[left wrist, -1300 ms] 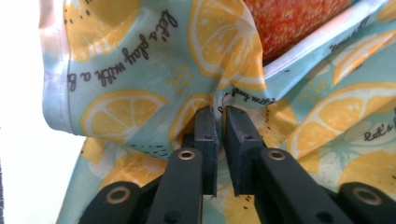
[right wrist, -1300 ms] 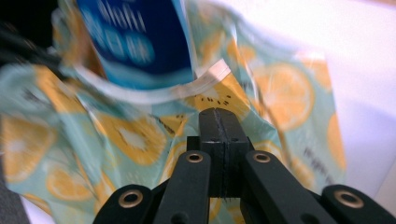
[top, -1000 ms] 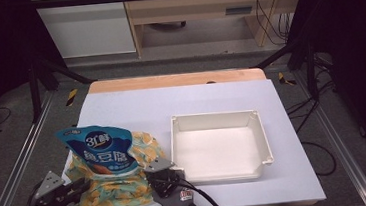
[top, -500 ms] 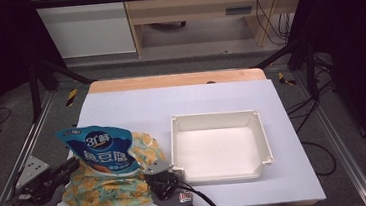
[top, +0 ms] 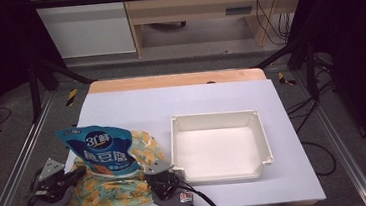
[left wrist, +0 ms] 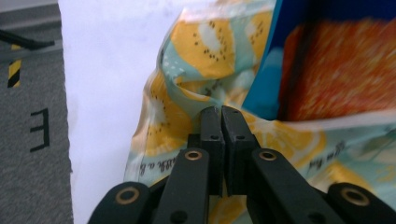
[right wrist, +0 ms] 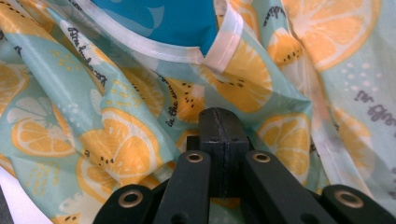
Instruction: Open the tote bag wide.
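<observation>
Lying crumpled at the near left corner of the white table [top: 200,94], a lemon-print bag [top: 114,197] is gripped from both sides, with a blue snack packet [top: 106,151] partly tucked in its mouth and leaning up out of it. The left gripper [top: 79,175] is seen at the bag's left edge; its jaws have just been closing and are now pressed together on a fold of the printed film, as shown in the left gripper view, where the orange picture on the blue snack packet [left wrist: 336,65] is seen just beyond the tips. The right gripper [top: 153,178] is pinched tight on the bag's right side, its jaws clamped on the film in the right gripper view, with the bag's white-edged rim and the packet [right wrist: 159,21] visible just above. Both tools are held by grey-gloved hands at the table's near edge. An open white tray [top: 264,141] is seen just to the right of the bag.
</observation>
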